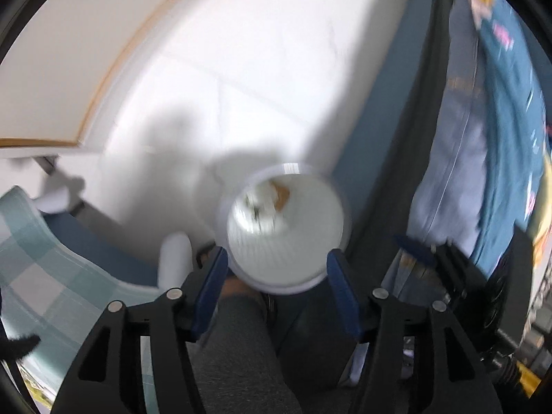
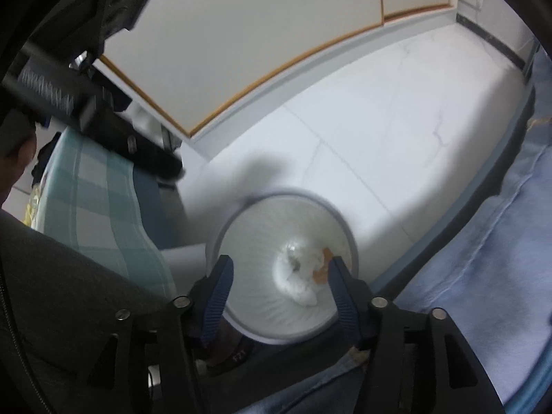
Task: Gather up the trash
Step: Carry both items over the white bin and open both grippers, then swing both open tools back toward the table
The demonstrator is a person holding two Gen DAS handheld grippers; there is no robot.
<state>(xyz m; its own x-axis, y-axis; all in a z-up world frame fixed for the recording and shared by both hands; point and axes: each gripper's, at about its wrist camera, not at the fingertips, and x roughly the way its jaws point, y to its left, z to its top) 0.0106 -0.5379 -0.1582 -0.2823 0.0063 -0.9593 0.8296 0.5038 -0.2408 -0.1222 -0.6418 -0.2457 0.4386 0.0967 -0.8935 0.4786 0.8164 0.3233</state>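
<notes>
While both our claws, left claw [image 1: 277, 276] and right claw [image 2: 280, 286], gape empty above the white bin [image 2: 281, 265], later trash could miss its rim.

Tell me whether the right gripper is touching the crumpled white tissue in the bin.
Apart. The right wrist view shows the right gripper open above the white bin, with the crumpled tissue lying down at the bin's bottom.

The white bin [image 1: 286, 227] is smeared by motion blur in the left wrist view; its contents [image 1: 267, 203], possibly crumpled tissue, cannot be identified.
</notes>
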